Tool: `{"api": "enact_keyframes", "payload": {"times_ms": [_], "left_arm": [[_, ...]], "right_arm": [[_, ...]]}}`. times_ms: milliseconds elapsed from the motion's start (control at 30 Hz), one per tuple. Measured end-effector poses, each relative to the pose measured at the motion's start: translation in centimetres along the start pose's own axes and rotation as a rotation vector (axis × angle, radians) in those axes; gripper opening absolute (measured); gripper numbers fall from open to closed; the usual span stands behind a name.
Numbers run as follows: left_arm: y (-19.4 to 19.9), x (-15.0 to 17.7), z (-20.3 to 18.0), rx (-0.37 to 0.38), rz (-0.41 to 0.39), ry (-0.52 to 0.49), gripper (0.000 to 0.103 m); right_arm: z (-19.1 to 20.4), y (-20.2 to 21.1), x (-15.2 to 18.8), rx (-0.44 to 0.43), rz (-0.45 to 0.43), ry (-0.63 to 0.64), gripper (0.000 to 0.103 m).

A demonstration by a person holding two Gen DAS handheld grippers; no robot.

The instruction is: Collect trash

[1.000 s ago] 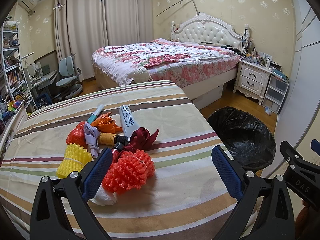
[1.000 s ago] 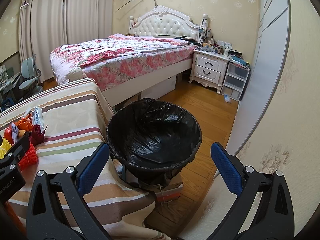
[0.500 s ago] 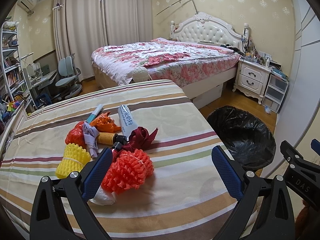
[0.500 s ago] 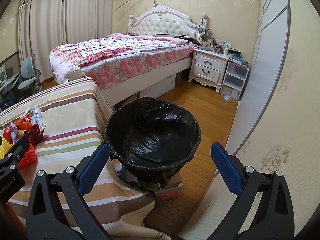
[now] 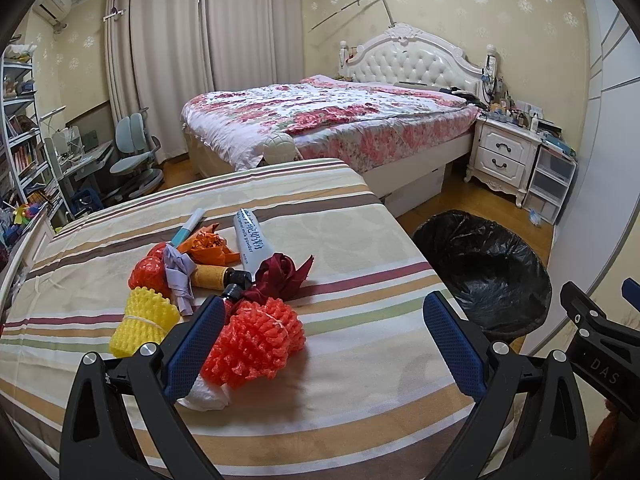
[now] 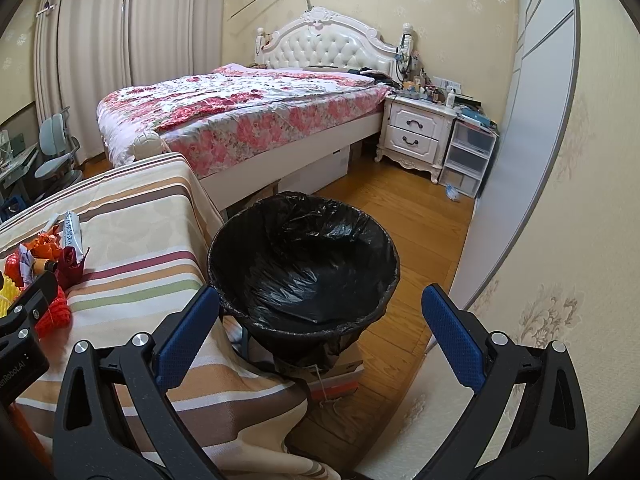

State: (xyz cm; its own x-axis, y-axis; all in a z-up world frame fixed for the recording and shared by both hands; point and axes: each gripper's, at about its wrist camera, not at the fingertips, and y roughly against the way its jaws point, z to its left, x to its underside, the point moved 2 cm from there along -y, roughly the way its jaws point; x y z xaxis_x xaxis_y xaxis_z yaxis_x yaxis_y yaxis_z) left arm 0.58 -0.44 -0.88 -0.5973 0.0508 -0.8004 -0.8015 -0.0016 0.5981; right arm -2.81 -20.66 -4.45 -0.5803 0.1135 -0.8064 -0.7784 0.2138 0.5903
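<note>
Grippers, left (image 5: 320,344) and right (image 6: 320,340) (two, jaws apart), face one lined bin (image 6: 304,264).

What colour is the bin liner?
Black bin liner; clearest in the right wrist view.

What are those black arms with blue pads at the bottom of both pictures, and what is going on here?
They are two hand-held grippers, each carrying a camera that looks out along its jaws. One picture comes from the left gripper, above a striped table with a pile of rubbish: a red foam net, a yellow foam net, a tube. The other comes from the right gripper, above a black-lined bin. Both jaws stand open, holding nothing.
</note>
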Motion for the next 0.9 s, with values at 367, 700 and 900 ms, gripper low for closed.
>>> {"api": "enact_keyframes", "payload": {"times_ms": [367,700,900], "left_arm": [[-0.1,0.1,-0.4,0.000,0.002,-0.001,0.097],[-0.3,0.4,0.0,-0.009,0.006,0.001,0.097],[-0.1,0.2,3.0,-0.033,0.015,0.023,0.097]], "right_arm": [[-0.1,0.2,0.1,0.002,0.005,0.001,0.099],[0.1,0.6,0.2,-0.007,0.014,0.016,0.099],[2.1,0.9,-0.4,-0.051,0.023,0.027,0.099]]}}
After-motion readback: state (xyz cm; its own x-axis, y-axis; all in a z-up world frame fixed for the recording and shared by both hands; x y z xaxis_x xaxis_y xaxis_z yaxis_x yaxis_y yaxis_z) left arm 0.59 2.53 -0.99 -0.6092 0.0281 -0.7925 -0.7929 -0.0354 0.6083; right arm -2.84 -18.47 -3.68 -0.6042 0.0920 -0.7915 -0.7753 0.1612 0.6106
